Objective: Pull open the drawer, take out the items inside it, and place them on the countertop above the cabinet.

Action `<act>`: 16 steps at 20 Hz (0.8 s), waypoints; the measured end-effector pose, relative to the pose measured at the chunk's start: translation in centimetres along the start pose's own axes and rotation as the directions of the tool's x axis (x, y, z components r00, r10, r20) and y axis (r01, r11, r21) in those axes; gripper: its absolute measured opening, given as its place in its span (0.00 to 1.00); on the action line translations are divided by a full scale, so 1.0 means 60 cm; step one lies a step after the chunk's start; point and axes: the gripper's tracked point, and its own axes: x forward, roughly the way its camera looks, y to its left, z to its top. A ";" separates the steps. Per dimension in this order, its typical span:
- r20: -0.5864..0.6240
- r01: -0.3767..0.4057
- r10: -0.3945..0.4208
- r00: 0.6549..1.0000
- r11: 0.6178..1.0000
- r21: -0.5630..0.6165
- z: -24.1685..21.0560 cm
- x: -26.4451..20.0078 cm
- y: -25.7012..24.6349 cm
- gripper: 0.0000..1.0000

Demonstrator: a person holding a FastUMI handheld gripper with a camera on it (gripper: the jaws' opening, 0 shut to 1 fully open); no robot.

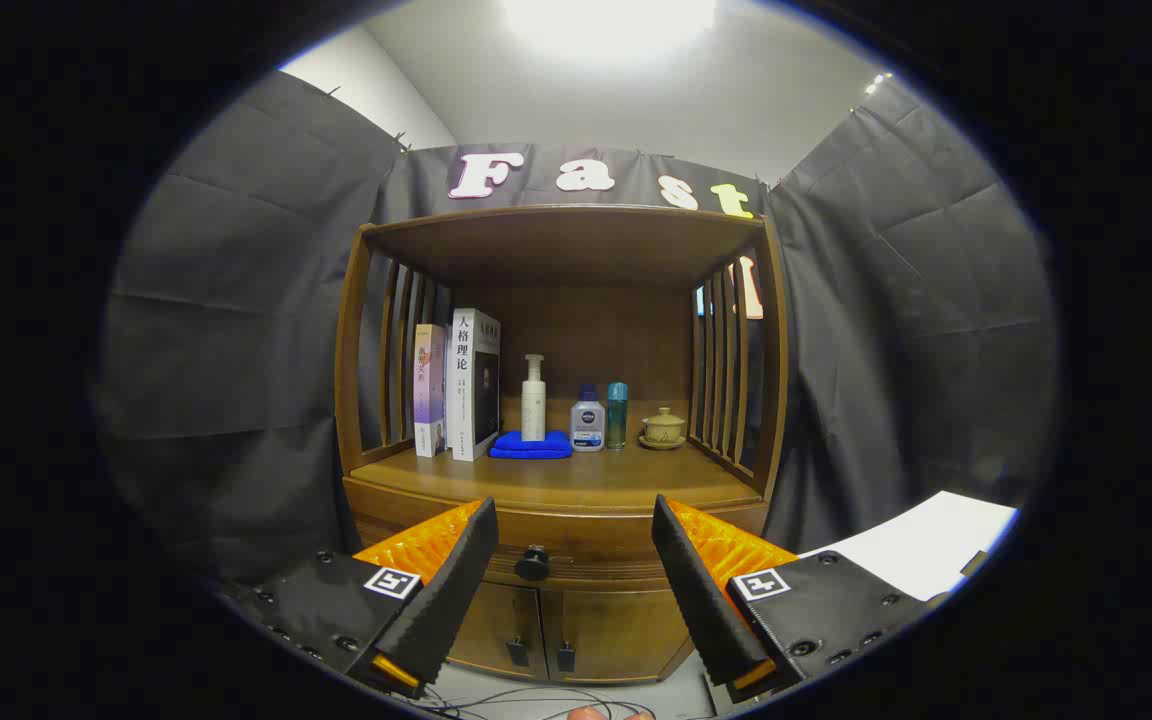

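Straight ahead, the drawer (556, 562) sits shut in the front of the wooden cabinet (556, 420), its dark round knob (533, 563) showing in the gap between the two fingers. The gripper (573, 525) hangs in front of it with its fingers spread wide apart, touching nothing. Just above the drawer lies the countertop (566, 480), bare along its front edge. At its back stand two books (458, 385) on the left, then a white pump bottle (533, 397) on a folded blue cloth (531, 446), a small white bottle with a blue cap (587, 420), a slim teal bottle (617, 414) and a lidded tea cup on a saucer (663, 428) on the right. Below the drawer are two cabinet doors (556, 630) with small dark handles. Thin cables (526, 700) trail on the floor in front.
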 end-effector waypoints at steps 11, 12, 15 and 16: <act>-0.001 0.017 -0.017 1.000 1.000 0.002 -0.003 0.000 -0.007 0.97; -0.004 0.017 -0.017 1.000 1.000 0.001 -0.006 0.001 -0.007 0.97; -0.006 0.015 -0.015 1.000 1.000 0.001 -0.007 0.002 -0.006 0.97; -0.006 0.015 -0.015 1.000 1.000 0.000 -0.008 0.002 -0.005 0.97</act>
